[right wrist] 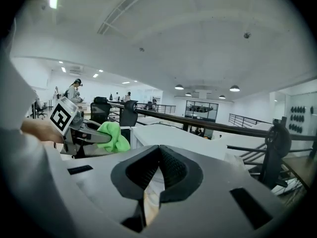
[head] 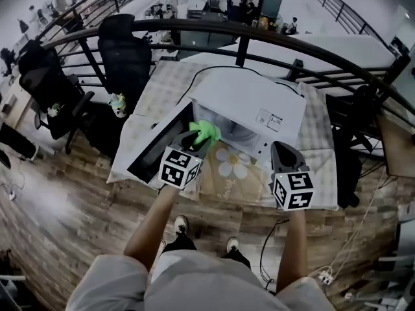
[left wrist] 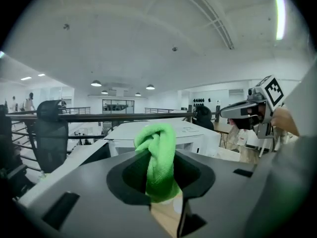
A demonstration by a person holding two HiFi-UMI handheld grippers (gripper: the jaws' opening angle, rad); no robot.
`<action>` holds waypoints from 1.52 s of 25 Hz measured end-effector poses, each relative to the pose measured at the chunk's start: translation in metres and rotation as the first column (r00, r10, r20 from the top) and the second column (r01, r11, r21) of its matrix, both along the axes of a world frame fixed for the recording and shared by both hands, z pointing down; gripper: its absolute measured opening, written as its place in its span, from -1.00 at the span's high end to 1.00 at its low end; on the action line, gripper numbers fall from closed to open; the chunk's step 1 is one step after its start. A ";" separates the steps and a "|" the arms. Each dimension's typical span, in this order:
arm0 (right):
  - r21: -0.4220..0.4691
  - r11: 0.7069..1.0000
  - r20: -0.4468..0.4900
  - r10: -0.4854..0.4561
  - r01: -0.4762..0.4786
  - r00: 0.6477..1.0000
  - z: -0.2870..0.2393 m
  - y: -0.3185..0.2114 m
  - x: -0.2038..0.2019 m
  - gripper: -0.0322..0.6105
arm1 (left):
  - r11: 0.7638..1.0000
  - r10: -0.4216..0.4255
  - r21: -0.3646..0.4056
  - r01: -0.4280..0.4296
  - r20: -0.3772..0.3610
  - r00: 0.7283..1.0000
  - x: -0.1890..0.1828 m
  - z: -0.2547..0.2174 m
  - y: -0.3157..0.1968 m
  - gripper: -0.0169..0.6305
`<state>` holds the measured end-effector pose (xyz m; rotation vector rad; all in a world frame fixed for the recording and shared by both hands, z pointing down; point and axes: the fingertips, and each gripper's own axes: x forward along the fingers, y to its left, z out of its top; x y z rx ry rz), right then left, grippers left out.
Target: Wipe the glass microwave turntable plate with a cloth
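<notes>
A white microwave [head: 249, 105] stands on the table with its door [head: 155, 149] swung open to the left. My left gripper [head: 198, 139] is shut on a bright green cloth [head: 207, 132] and holds it at the mouth of the oven cavity. In the left gripper view the cloth [left wrist: 157, 158] hangs bunched between the jaws. To the right, in front of the microwave, my right gripper [head: 280, 148] is shut with nothing in it; its ribbed pads [right wrist: 171, 170] touch. The glass turntable plate cannot be made out in any view.
The table [head: 318, 131] wears a pale checked cover, with a flower-print mat [head: 232, 165] at its front edge. A dark curved railing [head: 272, 30] runs behind it. Black office chairs [head: 123, 50] stand at the back left, and the floor [head: 78, 225] is wood.
</notes>
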<state>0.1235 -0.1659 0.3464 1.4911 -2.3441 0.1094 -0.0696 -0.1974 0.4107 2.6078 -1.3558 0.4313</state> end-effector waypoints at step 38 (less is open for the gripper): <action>-0.084 0.976 0.042 0.205 -0.201 0.978 0.119 -0.005 0.021 0.86 | 0.915 0.349 -0.241 -0.322 0.077 0.934 0.180 0.199 -0.092 0.55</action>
